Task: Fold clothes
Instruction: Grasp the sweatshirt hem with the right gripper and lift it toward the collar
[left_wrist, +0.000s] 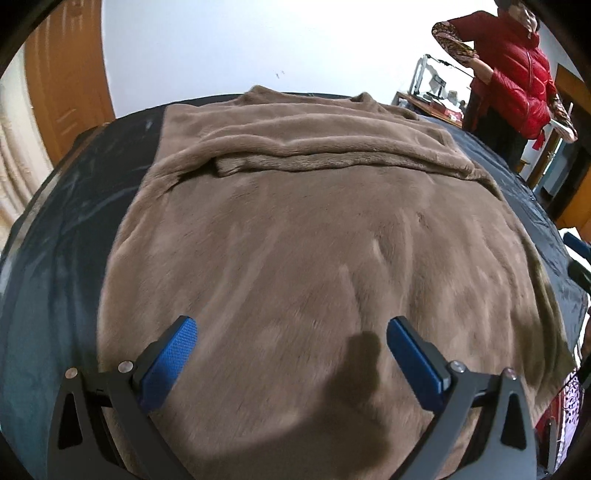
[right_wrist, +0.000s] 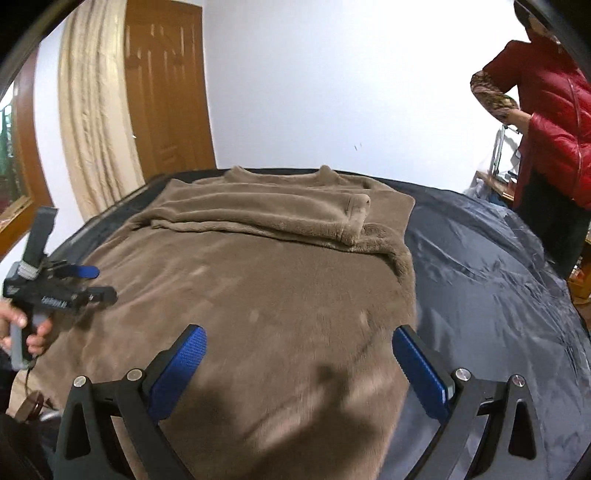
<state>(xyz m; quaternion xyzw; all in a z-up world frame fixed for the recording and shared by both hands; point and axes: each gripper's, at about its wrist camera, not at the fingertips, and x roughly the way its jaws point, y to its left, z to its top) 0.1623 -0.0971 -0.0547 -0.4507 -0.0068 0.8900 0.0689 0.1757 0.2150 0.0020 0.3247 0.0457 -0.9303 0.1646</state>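
Brown fleece sweater (left_wrist: 314, 240), sleeves folded across

A lived-in room of a home is showing itself here: a wooden panelled door (right_wrist: 168, 92) and a cream curtain (right_wrist: 94, 110) are flanking a plain white wall (right_wrist: 332, 81), while a bystander in a red padded jacket (right_wrist: 550, 122) is standing beside a cluttered side table (left_wrist: 430, 99). A dark sheet (right_wrist: 491, 266) is covering the bench.
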